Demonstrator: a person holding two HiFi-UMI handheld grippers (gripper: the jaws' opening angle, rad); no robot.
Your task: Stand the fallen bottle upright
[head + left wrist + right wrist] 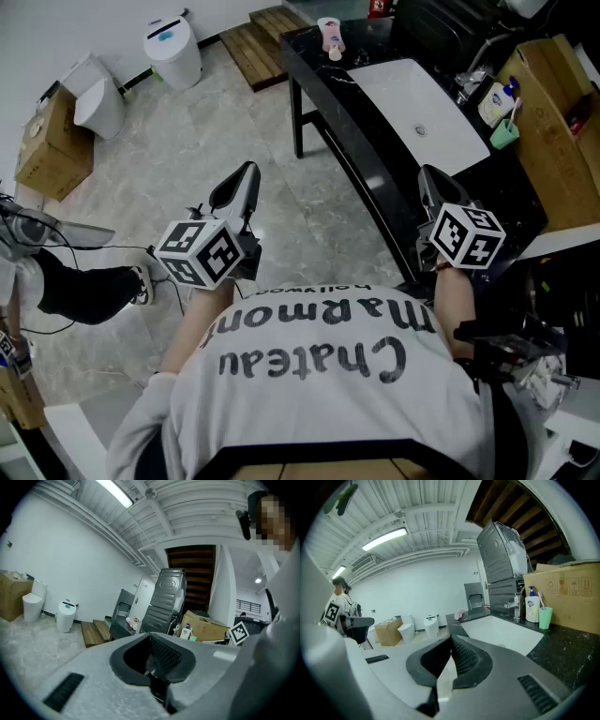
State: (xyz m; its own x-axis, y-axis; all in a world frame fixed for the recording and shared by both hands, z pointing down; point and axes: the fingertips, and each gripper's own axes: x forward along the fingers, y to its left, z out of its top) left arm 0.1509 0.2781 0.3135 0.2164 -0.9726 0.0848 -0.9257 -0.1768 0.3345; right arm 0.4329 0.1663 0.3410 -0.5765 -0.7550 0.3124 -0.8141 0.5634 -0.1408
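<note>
A small pink bottle [330, 37] with a pale cap seems to lie on its side at the far end of the black counter [375, 202]; it also shows as a small pink bottle [459, 615] far ahead in the right gripper view. My left gripper [246, 172] hangs over the floor left of the counter, jaws together and empty [151, 637]. My right gripper [429, 174] is over the counter's near end beside the white sink [417, 108], shut on nothing [451, 639]. Both are well short of the bottle.
A faucet [473, 70], a soap bottle [495, 101] and a green cup [504, 133] stand right of the sink, before a cardboard box [553, 112]. On the floor are a white bin [174, 52], a toilet [98, 103], another box [52, 145] and wooden steps [262, 42].
</note>
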